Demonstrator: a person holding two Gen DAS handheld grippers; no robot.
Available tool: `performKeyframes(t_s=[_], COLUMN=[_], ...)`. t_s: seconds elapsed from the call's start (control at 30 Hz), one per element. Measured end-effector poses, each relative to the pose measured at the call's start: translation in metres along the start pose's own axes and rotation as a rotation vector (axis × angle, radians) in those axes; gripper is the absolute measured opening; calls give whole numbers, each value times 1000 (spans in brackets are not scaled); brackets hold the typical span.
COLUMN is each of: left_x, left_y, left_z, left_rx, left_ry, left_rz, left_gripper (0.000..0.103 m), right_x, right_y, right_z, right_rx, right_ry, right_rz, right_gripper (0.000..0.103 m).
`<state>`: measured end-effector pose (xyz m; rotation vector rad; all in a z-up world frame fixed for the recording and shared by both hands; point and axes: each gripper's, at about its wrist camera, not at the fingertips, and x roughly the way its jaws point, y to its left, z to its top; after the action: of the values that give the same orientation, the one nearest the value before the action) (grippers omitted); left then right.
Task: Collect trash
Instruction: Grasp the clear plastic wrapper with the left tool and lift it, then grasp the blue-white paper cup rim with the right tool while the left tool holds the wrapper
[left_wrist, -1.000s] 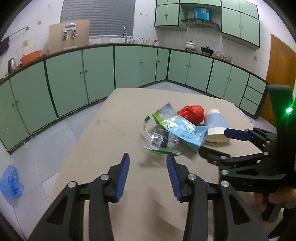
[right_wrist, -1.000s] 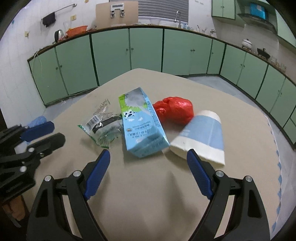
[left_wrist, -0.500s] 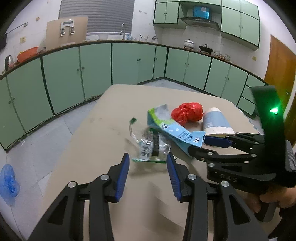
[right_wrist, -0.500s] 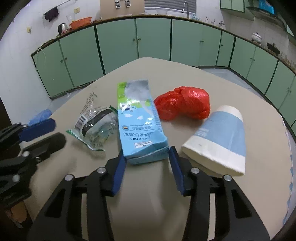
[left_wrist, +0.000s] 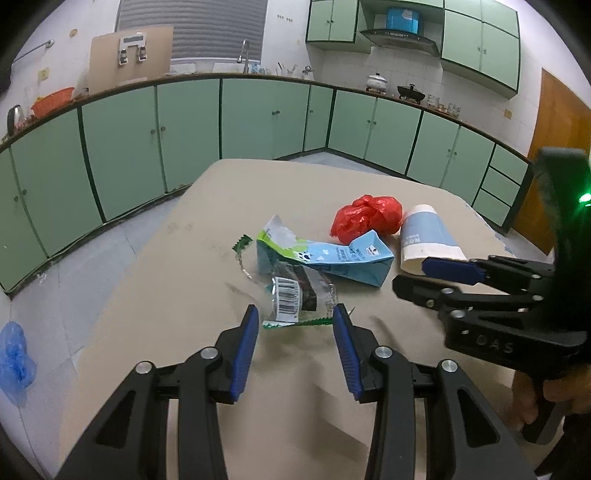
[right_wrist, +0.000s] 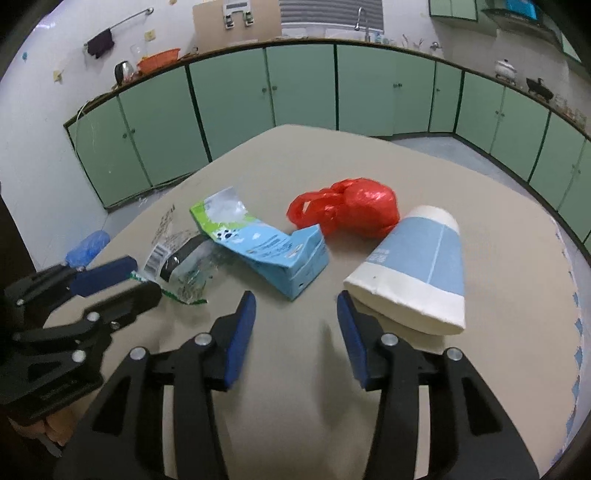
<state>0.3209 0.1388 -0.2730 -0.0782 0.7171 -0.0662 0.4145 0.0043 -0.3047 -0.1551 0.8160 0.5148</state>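
Observation:
Trash lies on a beige table (left_wrist: 177, 295): a clear plastic wrapper (left_wrist: 295, 295) with a barcode, a blue milk carton (left_wrist: 332, 258) on its side, a crumpled red plastic bag (left_wrist: 365, 218) and a blue-and-white paper cup (left_wrist: 428, 240) on its side. My left gripper (left_wrist: 295, 325) is open, its fingertips just short of the wrapper's near edge. My right gripper (right_wrist: 295, 310) is open and empty, just in front of the carton (right_wrist: 273, 254), with the cup (right_wrist: 417, 273) at its right finger. The wrapper (right_wrist: 177, 262) and red bag (right_wrist: 347, 210) also show there.
Green kitchen cabinets (left_wrist: 258, 118) run round the room behind the table. A blue plastic bag (left_wrist: 14, 362) lies on the tiled floor to the left. A brown door (left_wrist: 554, 147) is at the far right.
The right gripper narrowed near the carton's end, then opened and drew back a little. The carton has swung round and tilted. The left gripper has moved forward to the wrapper.

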Motion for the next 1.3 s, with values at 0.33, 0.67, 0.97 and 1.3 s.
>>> performKeyframes(t_s=[0.33, 0.67, 0.97, 1.3], left_x=[24, 7, -10, -5], left_y=[-10, -10, -30, -43], left_z=[3, 3, 11, 16], left_rx=[19, -8, 14, 45], left_ry=[62, 2, -61, -68], left_rz=[-1, -47, -87, -110], left_gripper=[27, 3, 3, 3], right_x=[-7, -11, -7, -7], right_y=[-10, -20, -53, -69], right_z=[-13, -13, -20, -29], right_rx=[34, 63, 140, 169], right_ry=[-1, -26, -15, -6], right_rz=[-13, -40, -122, -126], right_gripper=[47, 47, 47, 49])
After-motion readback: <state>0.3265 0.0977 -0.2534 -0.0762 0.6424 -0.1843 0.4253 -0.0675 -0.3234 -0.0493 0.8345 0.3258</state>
